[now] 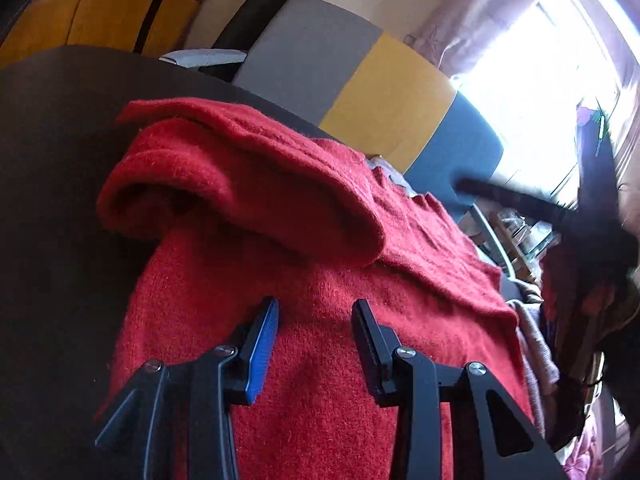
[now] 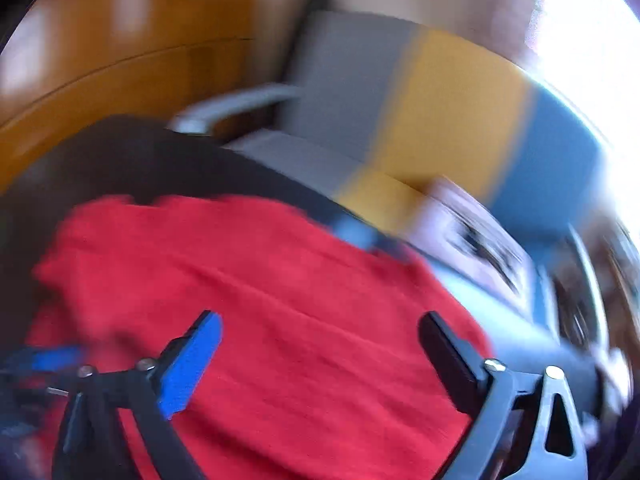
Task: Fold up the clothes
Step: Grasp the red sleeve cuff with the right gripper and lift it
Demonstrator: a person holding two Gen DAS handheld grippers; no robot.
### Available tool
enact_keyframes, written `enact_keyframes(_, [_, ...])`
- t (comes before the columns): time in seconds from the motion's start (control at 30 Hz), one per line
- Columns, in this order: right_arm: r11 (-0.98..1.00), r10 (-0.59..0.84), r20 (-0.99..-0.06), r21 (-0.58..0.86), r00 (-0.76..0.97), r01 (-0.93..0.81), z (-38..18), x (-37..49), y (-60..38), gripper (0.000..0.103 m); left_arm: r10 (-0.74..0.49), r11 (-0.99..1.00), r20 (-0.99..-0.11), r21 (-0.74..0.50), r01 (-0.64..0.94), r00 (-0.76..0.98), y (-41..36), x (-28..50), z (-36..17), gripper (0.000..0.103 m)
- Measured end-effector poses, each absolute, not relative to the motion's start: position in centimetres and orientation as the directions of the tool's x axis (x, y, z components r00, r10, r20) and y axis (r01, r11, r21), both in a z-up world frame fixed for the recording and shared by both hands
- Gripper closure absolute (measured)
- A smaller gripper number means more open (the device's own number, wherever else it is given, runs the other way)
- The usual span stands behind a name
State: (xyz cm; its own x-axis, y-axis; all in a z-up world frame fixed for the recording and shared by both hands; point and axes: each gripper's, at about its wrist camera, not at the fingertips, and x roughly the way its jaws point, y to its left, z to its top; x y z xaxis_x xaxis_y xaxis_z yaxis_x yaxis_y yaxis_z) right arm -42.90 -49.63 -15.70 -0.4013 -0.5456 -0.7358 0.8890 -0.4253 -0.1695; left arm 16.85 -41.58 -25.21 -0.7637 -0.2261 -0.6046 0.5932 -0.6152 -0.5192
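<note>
A red knitted sweater (image 1: pixel 304 248) lies on a dark table (image 1: pixel 52 160), with a folded-over roll of fabric (image 1: pixel 224 188) across its far part. My left gripper (image 1: pixel 316 308) is open just above the sweater's near part, holding nothing. In the right wrist view, which is blurred by motion, the same red sweater (image 2: pixel 288 300) fills the lower middle. My right gripper (image 2: pixel 320 326) is wide open above it and empty. A blurred black and blue shape (image 2: pixel 52 360) at the far left looks like the left gripper.
A sofa with grey, yellow and blue panels (image 1: pixel 384 92) stands behind the table. Wooden cabinets (image 1: pixel 104 12) are at the far left. A bright window (image 1: pixel 540 92) is at the right. Other clothes (image 1: pixel 536 344) lie at the right edge of the table.
</note>
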Motion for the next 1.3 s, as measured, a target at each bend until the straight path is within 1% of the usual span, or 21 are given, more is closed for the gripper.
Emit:
enact_keyframes(0.07, [-0.299, -0.581, -0.746, -0.177, -0.326, 0.938, -14.8, -39.5, -54.1, 0.000, -0.222, -0.611, -0.597, -0.531, 0.587, -0.771, -41.6, 17.0, -25.4, 0.065])
enact_keyframes(0.17, [-0.172, -0.581, -0.772, -0.192, -0.257, 0.966, -14.9, -35.2, -59.5, 0.002, -0.215, -0.606, -0.587, -0.546, 0.578, -0.780, -41.7, 17.4, -25.6, 0.065])
enact_keyframes(0.23, [-0.097, -0.569, -0.792, -0.202, -0.221, 0.975, -15.5, -32.6, -62.7, 0.009, -0.210, -0.602, -0.580, -0.558, 0.571, -0.787, -41.8, 17.6, -25.7, 0.065])
enact_keyframes(0.37, [0.016, -0.495, -0.849, -0.224, -0.187, 0.974, -18.2, -29.3, -67.3, 0.015, -0.204, -0.597, -0.568, -0.573, 0.561, -0.797, -41.9, 17.8, -26.1, 0.065])
enact_keyframes(0.4, [0.026, -0.469, -0.861, -0.238, -0.198, 0.971, -19.1, -28.9, -68.1, 0.019, -0.203, -0.597, -0.566, -0.575, 0.560, -0.799, -41.9, 17.8, -26.2, 0.065])
enact_keyframes(0.43, [0.034, -0.442, -0.871, -0.254, -0.214, 0.966, -20.1, -28.5, -68.8, 0.030, -0.203, -0.596, -0.565, -0.577, 0.558, -0.800, -41.9, 17.8, -26.2, 0.065])
enact_keyframes(0.47, [0.030, -0.428, -0.874, -0.270, -0.232, 0.962, -20.7, -28.3, -69.4, 0.038, -0.202, -0.596, -0.563, -0.579, 0.557, -0.802, -41.9, 17.8, -26.3, 0.065])
enact_keyframes(0.5, [0.019, -0.418, -0.876, -0.273, -0.241, 0.962, -21.2, -28.4, -69.7, 0.053, -0.202, -0.595, -0.561, -0.581, 0.555, -0.803, -41.9, 17.8, -26.4, 0.065])
enact_keyframes(0.53, [0.002, -0.404, -0.881, -0.271, -0.247, 0.963, -21.6, -28.6, -70.1, 0.064, -0.201, -0.595, -0.560, -0.582, 0.555, -0.804, -41.9, 17.8, -26.5, 0.065])
enact_keyframes(0.57, [-0.011, -0.395, -0.884, -0.270, -0.252, 0.963, -21.8, -28.8, -70.2, 0.069, -0.201, -0.595, -0.560, -0.583, 0.554, -0.804, -41.9, 17.8, -26.5, 0.065])
enact_keyframes(0.6, [-0.022, -0.400, -0.882, -0.263, -0.250, 0.964, -21.8, -29.1, -70.1, 0.077, -0.201, -0.595, -0.559, -0.583, 0.554, -0.804, -41.9, 17.8, -26.6, 0.065])
enact_keyframes(0.63, [-0.041, -0.419, -0.874, -0.251, -0.245, 0.967, -21.3, -29.5, -69.7, 0.084, -0.201, -0.595, -0.558, -0.583, 0.553, -0.805, -41.9, 17.8, -26.7, 0.065])
enact_keyframes(0.67, [-0.063, -0.439, -0.864, -0.242, -0.245, 0.968, -20.7, -29.9, -69.3, 0.086, -0.201, -0.595, -0.558, -0.584, 0.553, -0.805, -41.8, 17.8, -26.7, 0.065])
enact_keyframes(0.73, [-0.123, -0.489, -0.838, -0.210, -0.243, 0.970, -18.7, -30.9, -67.9, 0.095, -0.202, -0.595, -0.558, -0.583, 0.554, -0.805, -41.8, 17.8, -26.8, 0.065])
enact_keyframes(0.87, [-0.262, -0.596, -0.767, -0.094, -0.238, 0.960, -14.4, -34.2, -63.6, 0.095, -0.204, -0.596, -0.562, -0.579, 0.557, -0.802, -41.7, 17.7, -27.0, 0.065])
enact_keyframes(1.03, [-0.449, -0.661, -0.682, 0.026, -0.313, 0.893, -11.4, -39.9, -55.6, 0.095, -0.207, -0.599, -0.569, -0.569, 0.563, -0.796, -41.3, 17.4, -27.0, 0.065])
enact_keyframes(1.17, [-0.572, -0.679, -0.636, 0.146, -0.366, 0.807, -11.6, -44.8, -48.4, 0.095, -0.213, -0.603, -0.579, -0.556, 0.572, -0.787, -41.3, 16.8, -27.1, 0.065])
enact_keyframes(1.3, [-0.657, -0.673, -0.636, 0.280, -0.377, 0.700, -14.3, -48.1, -40.6, 0.095, -0.217, -0.606, -0.587, -0.545, 0.579, -0.780, -41.0, 16.5, -26.8, 0.065])
